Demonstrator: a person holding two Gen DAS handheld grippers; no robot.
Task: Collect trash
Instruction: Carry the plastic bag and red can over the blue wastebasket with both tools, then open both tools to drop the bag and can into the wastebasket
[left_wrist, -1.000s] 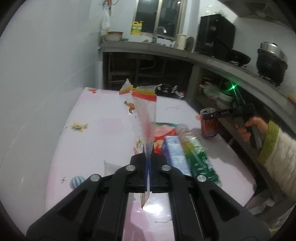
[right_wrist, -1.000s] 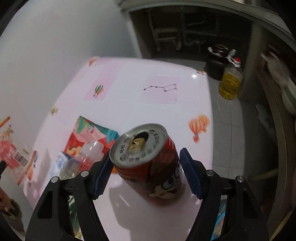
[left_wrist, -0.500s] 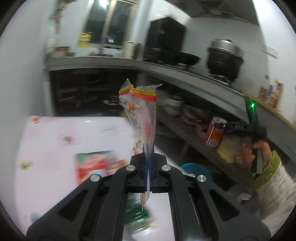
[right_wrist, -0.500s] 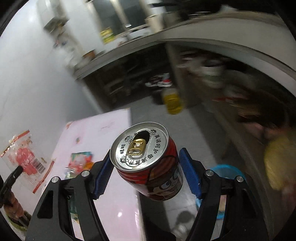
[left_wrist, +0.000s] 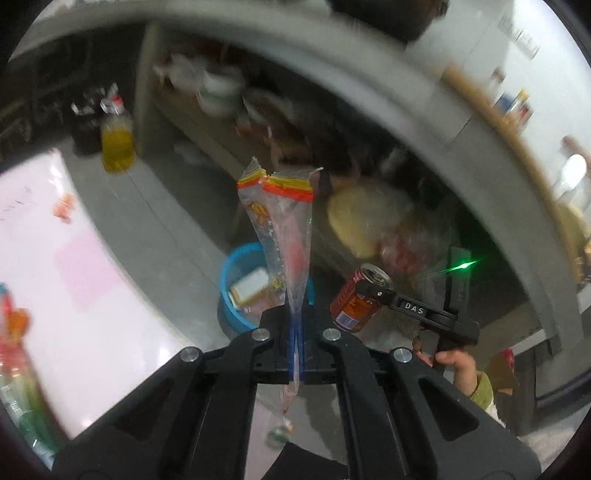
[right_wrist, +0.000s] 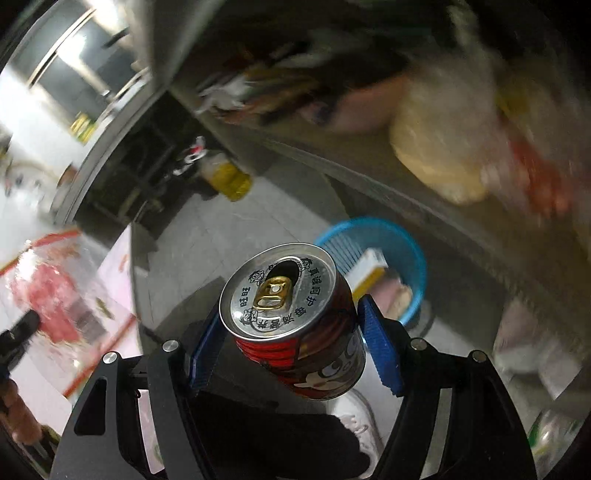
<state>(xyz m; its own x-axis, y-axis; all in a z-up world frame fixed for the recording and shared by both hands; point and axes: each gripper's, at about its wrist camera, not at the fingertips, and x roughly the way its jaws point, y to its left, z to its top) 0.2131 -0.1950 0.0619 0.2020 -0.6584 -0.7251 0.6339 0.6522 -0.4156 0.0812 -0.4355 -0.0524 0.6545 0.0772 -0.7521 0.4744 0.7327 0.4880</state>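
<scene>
The left gripper (left_wrist: 296, 354) has its jaws pressed flat together on the lower part of a clear plastic wrapper (left_wrist: 284, 229). The wrapper stands up out of the closed jaws and fans wider toward its far end, which carries orange, yellow and red bands; a short tail of it hangs down on the near side of the jaws.

The right gripper (right_wrist: 291, 343) has its blue pads (right_wrist: 380, 350) clamped on the two sides of a red drink can (right_wrist: 295, 317), so the jaws stand wide around the can's body. The can sits between the pads with its silver lid tilted toward the camera, its tab pushed in and the mouth open; the printed body slopes down and away to the right. In the left wrist view the same can (left_wrist: 356, 299) shows just right of the left jaws, held by the right gripper (left_wrist: 373, 291), with a hand (left_wrist: 454, 365) on the handle below it.

Beyond both pairs of jaws, on the grey floor, stands a blue basket (left_wrist: 231, 273), with a yellow-and-white carton lying in it. In the right wrist view the basket (right_wrist: 413, 251) is just past the can, up and to the right. To the left of the left jaws lies a pink table (left_wrist: 74, 280). Farther off, a bottle of yellow oil (left_wrist: 116, 144) stands on the floor by a blurred shelf unit.
</scene>
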